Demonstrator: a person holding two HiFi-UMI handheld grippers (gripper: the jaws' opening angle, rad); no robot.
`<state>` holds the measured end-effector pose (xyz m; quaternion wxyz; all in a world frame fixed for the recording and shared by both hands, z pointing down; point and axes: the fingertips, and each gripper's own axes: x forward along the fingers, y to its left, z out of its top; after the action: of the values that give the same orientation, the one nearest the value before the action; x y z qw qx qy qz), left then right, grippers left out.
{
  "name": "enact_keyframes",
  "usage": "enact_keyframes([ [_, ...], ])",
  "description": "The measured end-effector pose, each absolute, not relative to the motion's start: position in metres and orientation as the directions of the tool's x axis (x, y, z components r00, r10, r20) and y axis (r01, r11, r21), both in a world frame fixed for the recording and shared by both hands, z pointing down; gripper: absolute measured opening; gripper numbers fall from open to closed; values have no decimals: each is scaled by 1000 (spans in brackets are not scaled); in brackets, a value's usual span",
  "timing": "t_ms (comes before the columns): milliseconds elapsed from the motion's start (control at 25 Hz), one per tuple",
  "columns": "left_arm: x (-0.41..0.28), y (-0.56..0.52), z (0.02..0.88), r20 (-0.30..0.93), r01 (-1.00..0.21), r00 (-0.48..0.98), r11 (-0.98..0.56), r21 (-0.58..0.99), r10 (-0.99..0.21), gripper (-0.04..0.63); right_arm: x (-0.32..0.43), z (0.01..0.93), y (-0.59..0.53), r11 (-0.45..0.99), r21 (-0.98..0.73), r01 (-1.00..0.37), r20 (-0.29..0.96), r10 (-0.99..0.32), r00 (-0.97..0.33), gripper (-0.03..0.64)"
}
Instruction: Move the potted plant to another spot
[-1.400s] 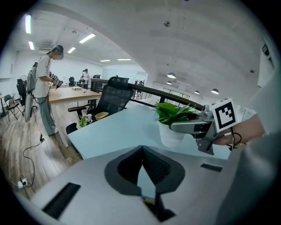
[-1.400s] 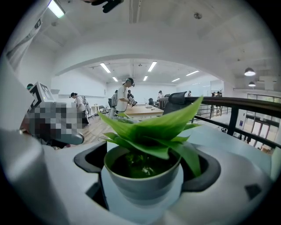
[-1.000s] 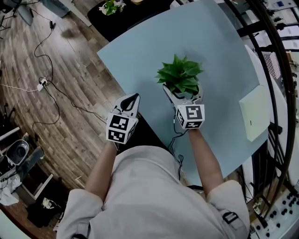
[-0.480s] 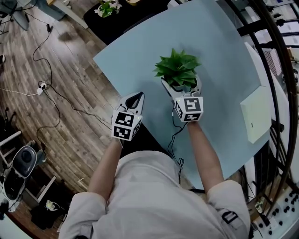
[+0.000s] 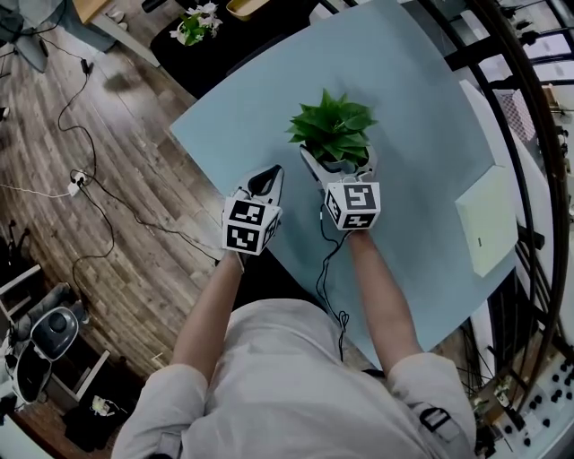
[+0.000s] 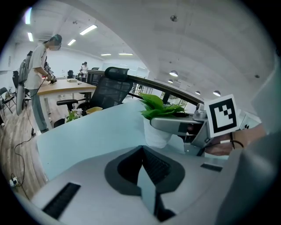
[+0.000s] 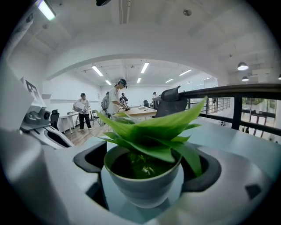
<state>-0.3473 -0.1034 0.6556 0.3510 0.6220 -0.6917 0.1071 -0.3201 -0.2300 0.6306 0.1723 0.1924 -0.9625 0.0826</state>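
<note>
Lt-blue table | potted plant upright, leaves up | R tongs clamped on it | L tongs closed, empty

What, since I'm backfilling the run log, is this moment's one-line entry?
right gripper: shut on potted plant | left gripper: shut, empty | surface: light blue table

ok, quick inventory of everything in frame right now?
potted plant: 1, green leaves, whitish pot, mid-table between the right gripper jaws
table: 1, light blue, centre
flat box: 1, white, table's right edge
dark table: 1, black, beyond the blue one
flower bunch: 1, white and green, on the dark table
bowl: 1, yellow, on the dark table
office chair: 1, black, behind the table
cables: several, black, on the wooden floor
left gripper: 1, grey, shut, empty, table's near edge
right gripper: 1, grey, shut on the potted plant
</note>
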Motion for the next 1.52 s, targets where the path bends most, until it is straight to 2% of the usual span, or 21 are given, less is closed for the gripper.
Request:
enact_keyframes([
  [840, -346, -94, 660, 622, -918, 32, 223, 327, -782, 12, -299, 644, -225, 899, -95, -428, 397, -360, -844, 545],
  [1000, -337, -86, 659, 622, -920, 47, 209, 332, -782, 12, -278, 644, -218, 877, -110, -469, 406, -391, -826, 549],
  [1400, -311, -66, 652, 599, -921, 111, 144, 362, -793, 12, -214, 635, -190, 848, -18, -530, 458, -465, -758, 548],
  [1480, -298, -60, 651, 594, -918, 137, 123, 376, -793, 12, -196, 630, -177, 844, 17, -535, 471, -479, -741, 518],
  [1520, -292, -58, 649, 588, -917, 152, 109, 384, -795, 12, -187, 624, -172, 840, 52, -541, 467, -499, -730, 473],
])
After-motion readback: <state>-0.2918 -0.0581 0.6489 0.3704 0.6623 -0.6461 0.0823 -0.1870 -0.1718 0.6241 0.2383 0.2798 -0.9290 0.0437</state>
